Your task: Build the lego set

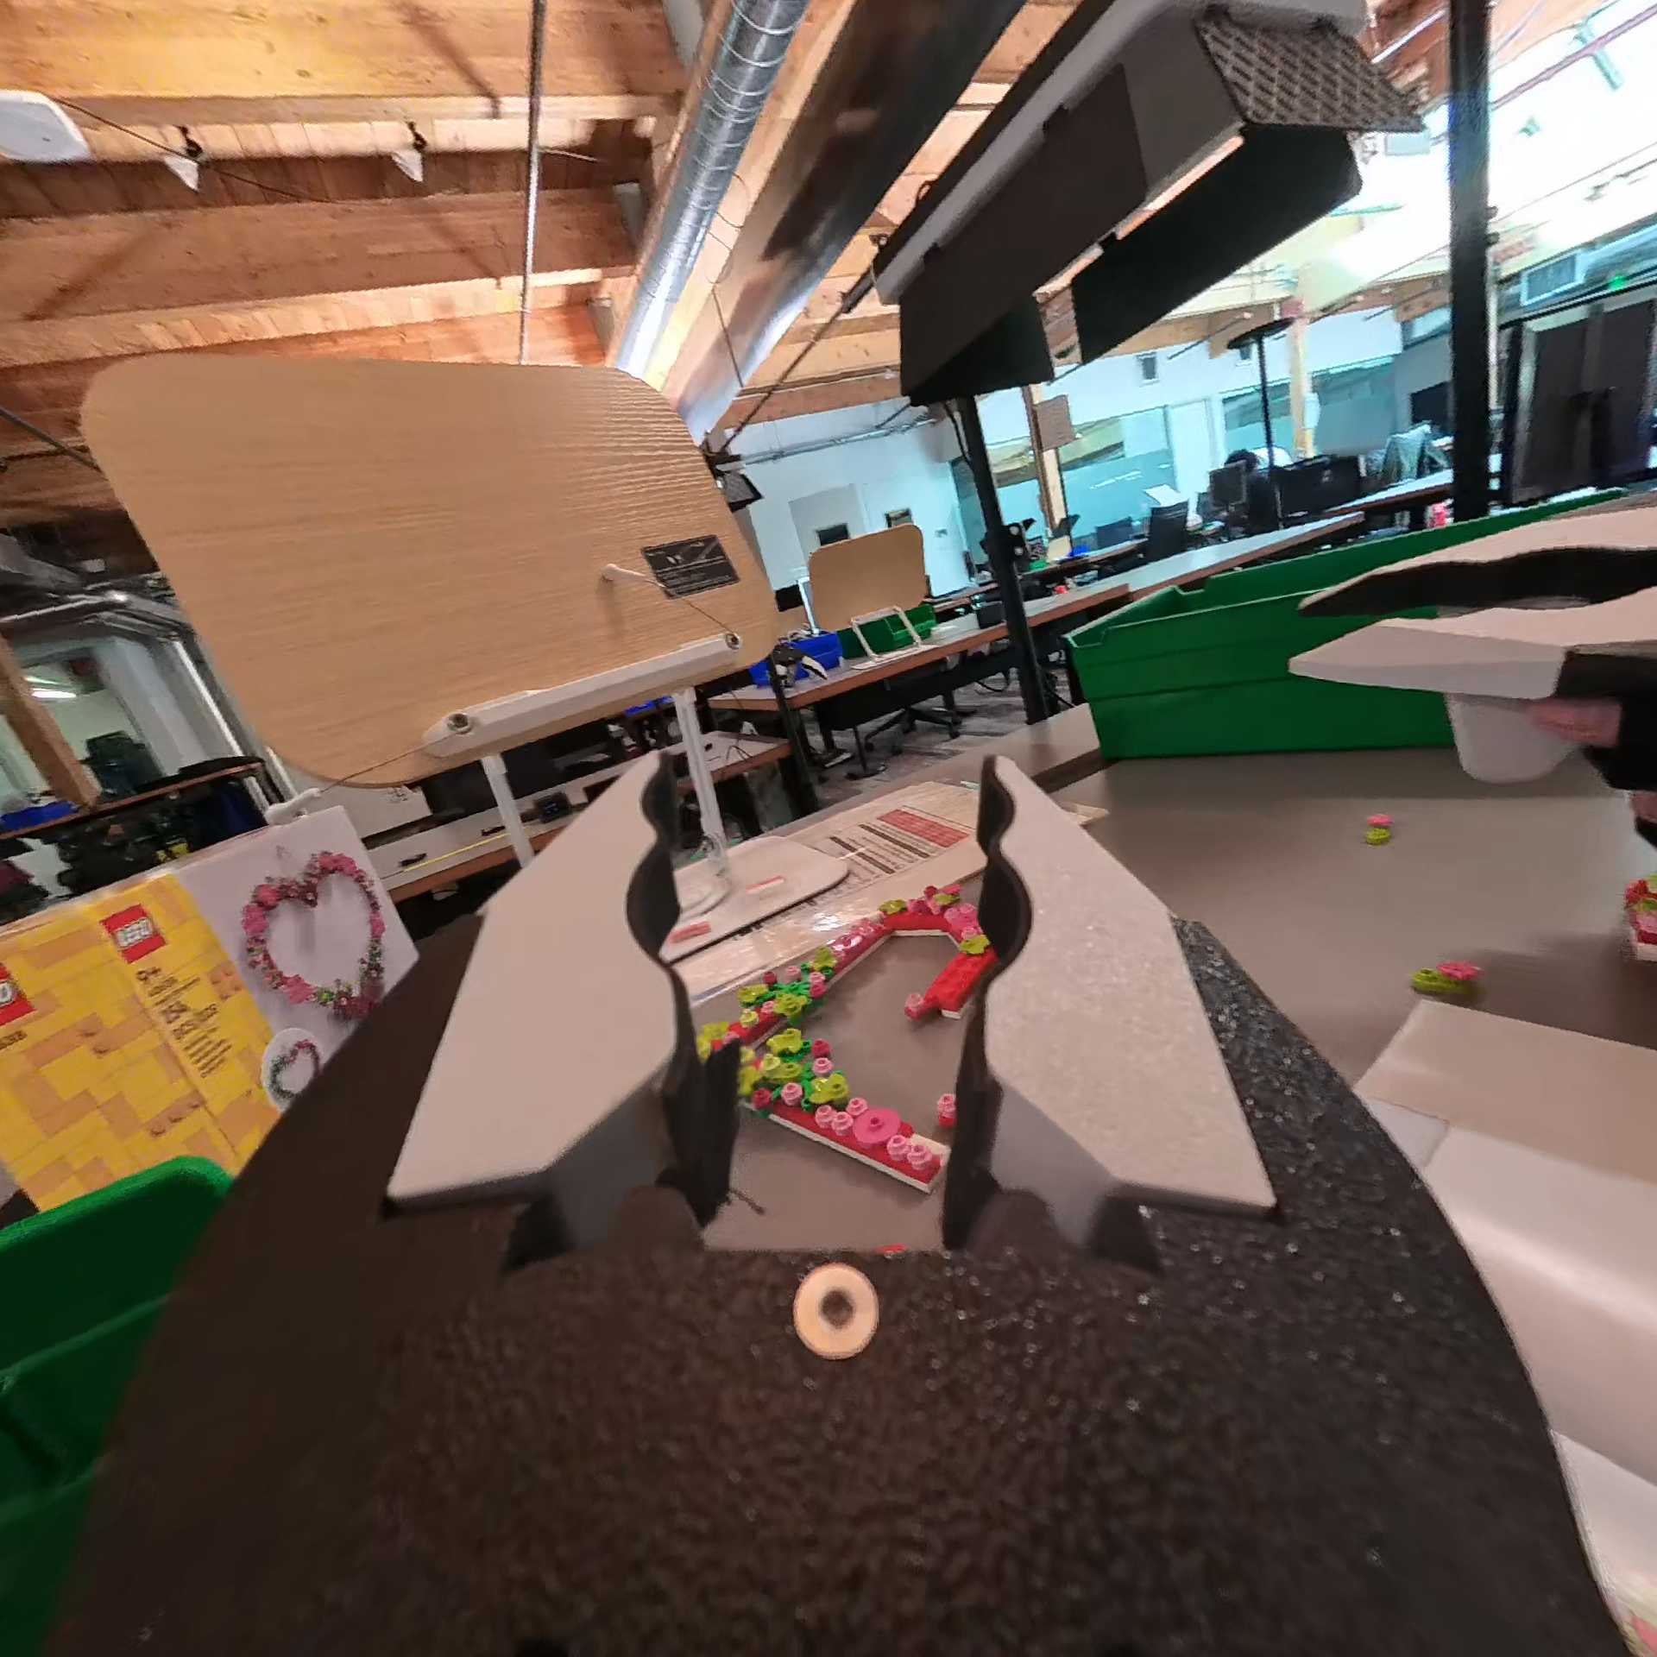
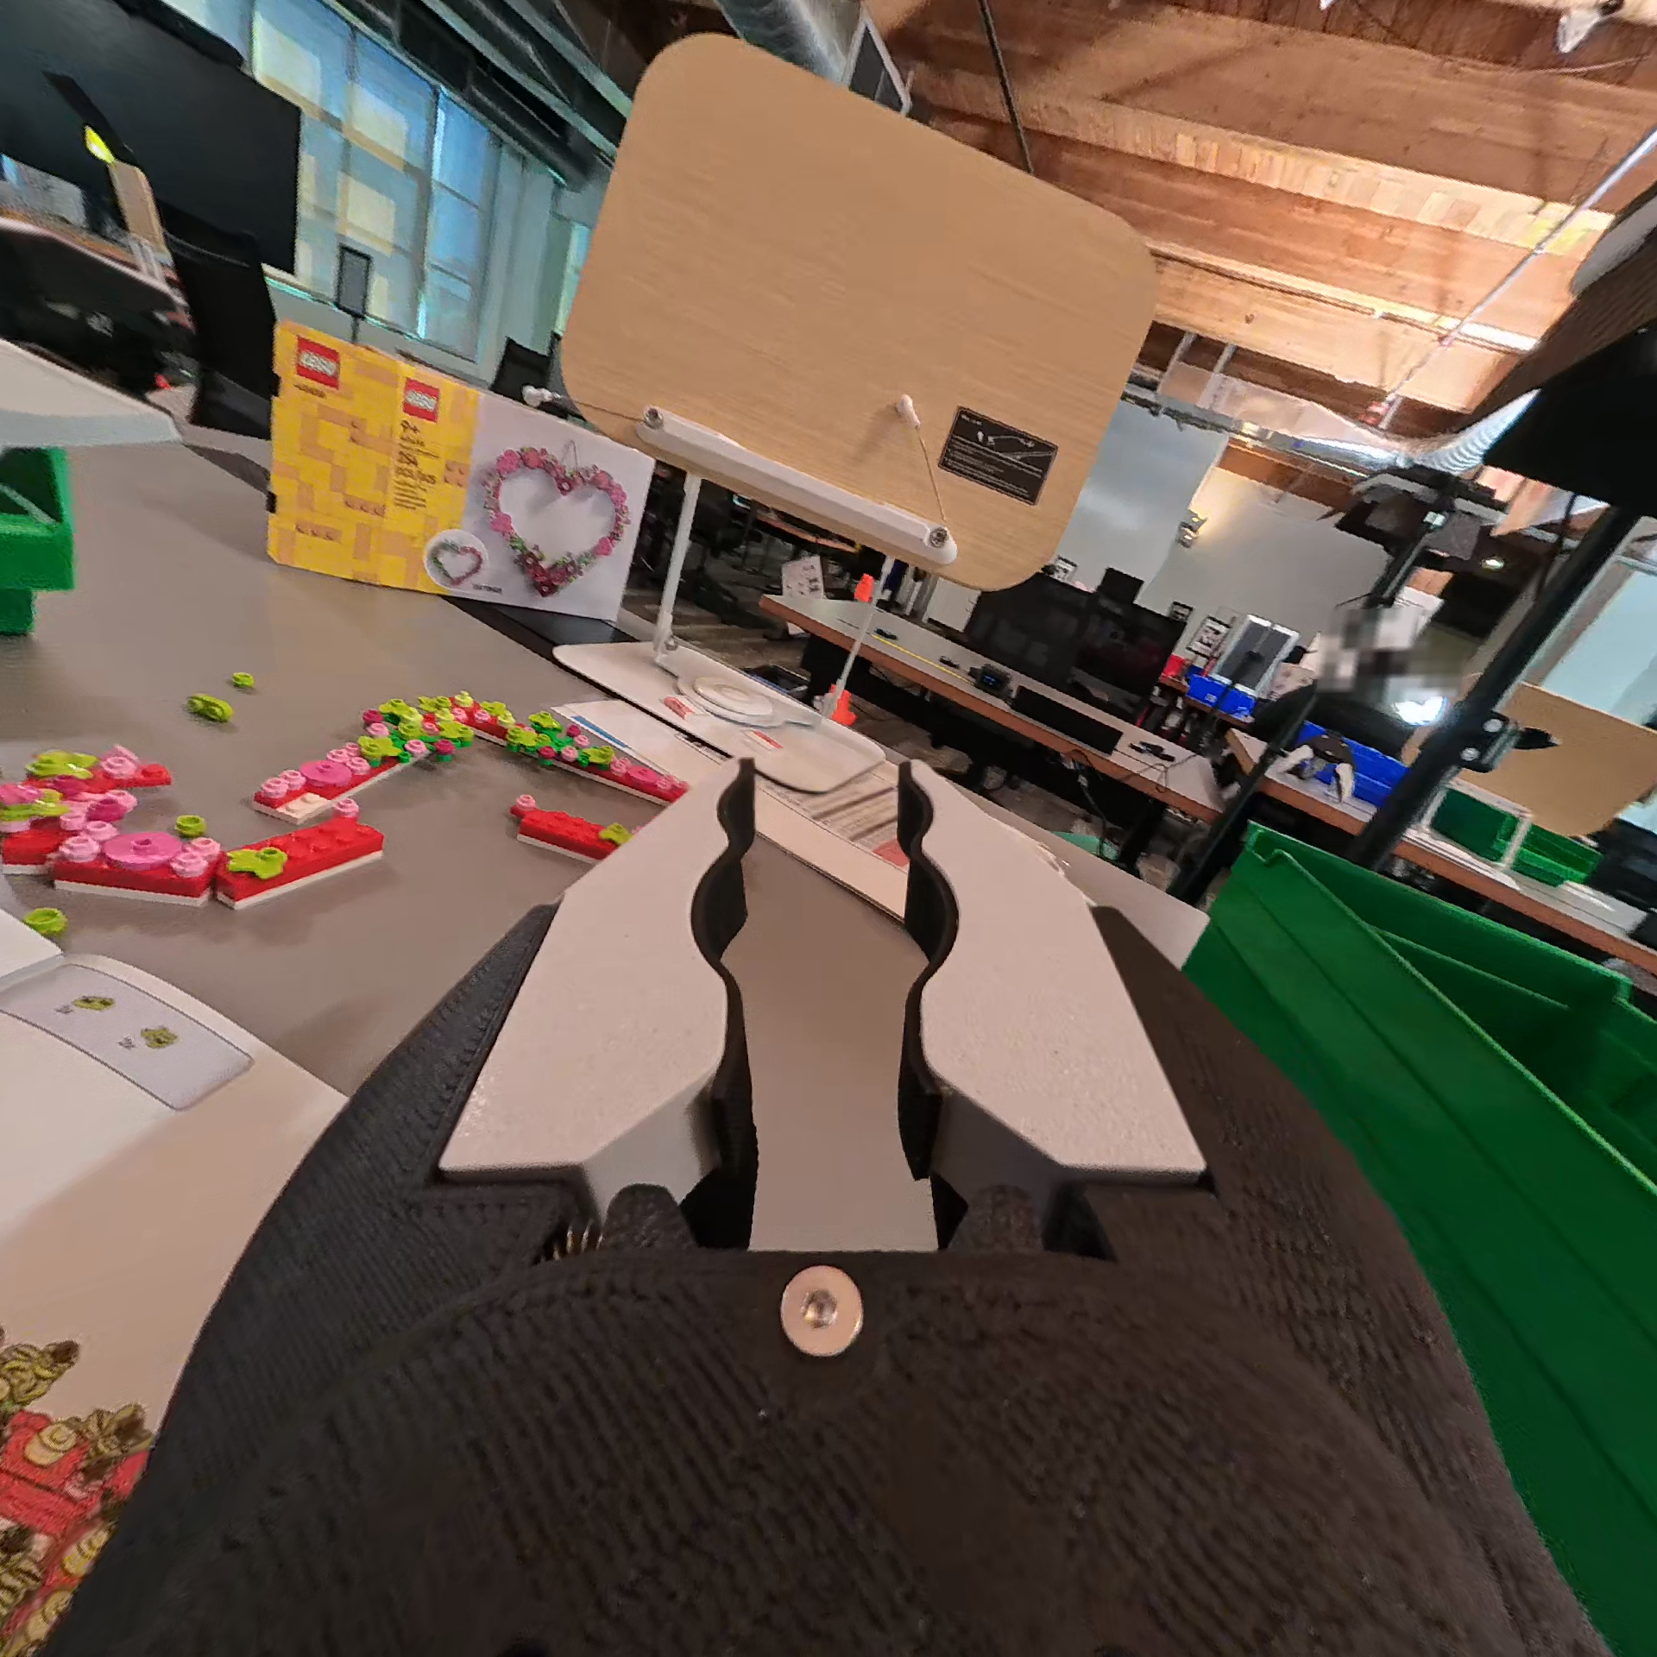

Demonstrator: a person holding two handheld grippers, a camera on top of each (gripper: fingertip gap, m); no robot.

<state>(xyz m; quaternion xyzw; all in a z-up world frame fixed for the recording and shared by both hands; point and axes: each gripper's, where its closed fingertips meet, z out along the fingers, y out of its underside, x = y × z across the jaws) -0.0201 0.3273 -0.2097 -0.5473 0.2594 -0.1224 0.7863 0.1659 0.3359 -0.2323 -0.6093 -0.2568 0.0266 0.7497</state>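
Several part-built Lego sections of red and white plates with pink flowers and lime leaves lie on the grey table (image 1: 1255,879). In the left wrist view one long section (image 1: 843,1130) and a red one (image 1: 950,977) lie between my fingers, below them. My left gripper (image 1: 825,789) is open and empty above them. In the right wrist view the sections (image 2: 143,861) (image 2: 556,749) lie to the left of my right gripper (image 2: 823,780), which is open and empty over bare table. The right gripper also shows in the left wrist view (image 1: 1305,635), held by a gloved hand.
The Lego box (image 2: 430,484) stands at the back left beside a wooden book stand (image 2: 852,296). Green bins (image 2: 1435,1121) stand on the right, another (image 1: 81,1300) at the near left. An open instruction booklet (image 2: 108,1121) lies near. Loose flowers (image 1: 1444,977) and lime pieces (image 2: 211,707) are scattered.
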